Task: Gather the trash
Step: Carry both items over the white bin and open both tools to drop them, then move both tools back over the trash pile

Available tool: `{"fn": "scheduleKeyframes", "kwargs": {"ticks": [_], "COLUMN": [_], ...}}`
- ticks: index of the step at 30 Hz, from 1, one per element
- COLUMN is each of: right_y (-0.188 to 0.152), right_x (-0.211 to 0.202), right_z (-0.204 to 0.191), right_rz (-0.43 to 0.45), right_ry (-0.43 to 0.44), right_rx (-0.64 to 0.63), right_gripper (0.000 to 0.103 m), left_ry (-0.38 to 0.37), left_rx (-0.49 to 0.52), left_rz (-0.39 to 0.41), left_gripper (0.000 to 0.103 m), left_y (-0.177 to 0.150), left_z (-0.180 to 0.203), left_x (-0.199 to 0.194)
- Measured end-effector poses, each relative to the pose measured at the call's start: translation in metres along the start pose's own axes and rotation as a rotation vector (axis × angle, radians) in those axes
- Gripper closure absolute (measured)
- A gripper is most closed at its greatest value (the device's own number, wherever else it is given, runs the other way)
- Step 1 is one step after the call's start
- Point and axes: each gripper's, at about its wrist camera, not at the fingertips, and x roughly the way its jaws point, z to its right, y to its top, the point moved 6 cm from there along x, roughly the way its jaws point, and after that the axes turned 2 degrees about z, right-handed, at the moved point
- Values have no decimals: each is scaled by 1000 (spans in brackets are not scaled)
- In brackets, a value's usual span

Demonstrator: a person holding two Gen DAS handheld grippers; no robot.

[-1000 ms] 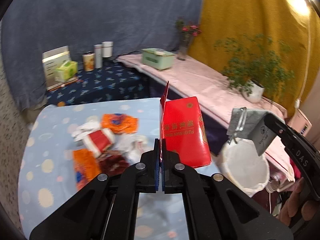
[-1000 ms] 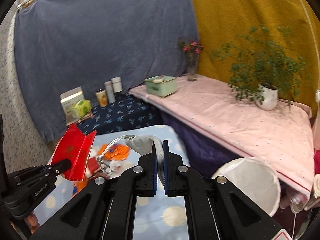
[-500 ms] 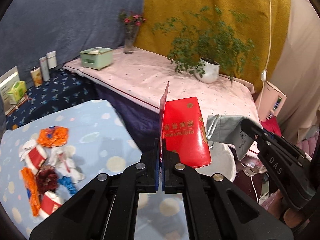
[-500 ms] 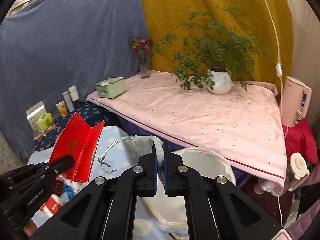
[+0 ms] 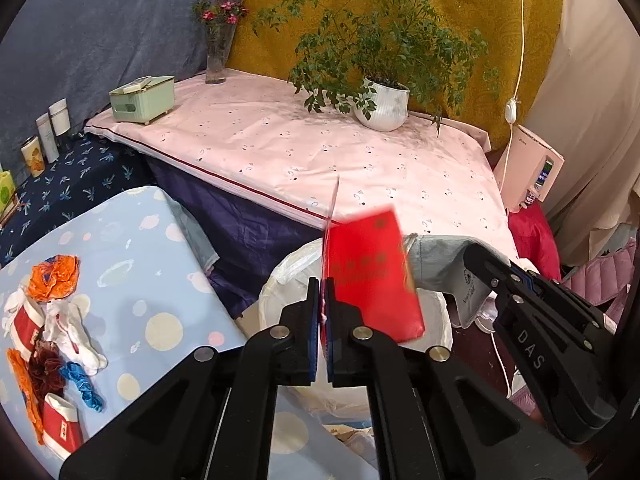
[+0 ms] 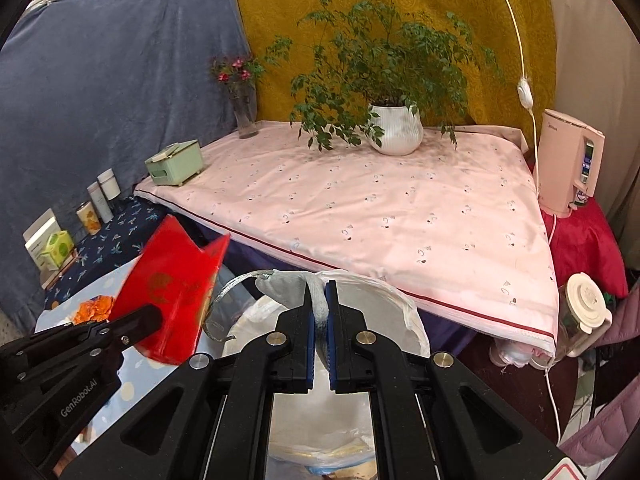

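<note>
Over the white plastic-lined waste bin point(image 5: 280, 276), your left gripper point(image 5: 323, 312) pinches the flat red cardboard carton point(image 5: 372, 276) by one thin edge; light and stiff, it will likely swing, so grip nearer its fold. Your right gripper point(image 6: 319, 312) is clamped on the soft grey face mask point(image 6: 288, 286), limp and feather-light, its loop dangling free.

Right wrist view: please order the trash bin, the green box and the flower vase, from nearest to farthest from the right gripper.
From the right gripper:
1. Trash bin, directly below and ahead.
2. Green box, on the pink cloth's left corner.
3. Flower vase, farther back by the wall.
</note>
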Motion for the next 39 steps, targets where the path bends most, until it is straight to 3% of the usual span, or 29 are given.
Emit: {"fn": "scheduleKeyframes", "kwargs": {"ticks": [1, 4, 5, 8, 27, 39], "right_y": [0, 0, 1, 2, 8, -3], "right_x": [2, 6, 7, 6, -15, -31], "right_z": [2, 4, 5, 5, -35, -84], "right_rz": [0, -1, 0, 11, 44, 46], "right_ry": [-3, -13, -17, -23, 5, 63], "right_rx": [2, 3, 4, 4, -54, -107], "right_gripper": [97, 92, 88, 78, 67, 55], "left_ry": [12, 27, 39, 45, 81, 145], "left_rx": [1, -16, -23, -24, -92, -177], "left_rz": [-2, -3, 13, 13, 44, 73], "left_gripper": [95, 49, 45, 45, 44, 29], "left_y": [0, 0, 1, 3, 3, -16], "left_z": [0, -2, -4, -7, -46, -99], "left_x": [3, 9, 8, 9, -24, -59]}}
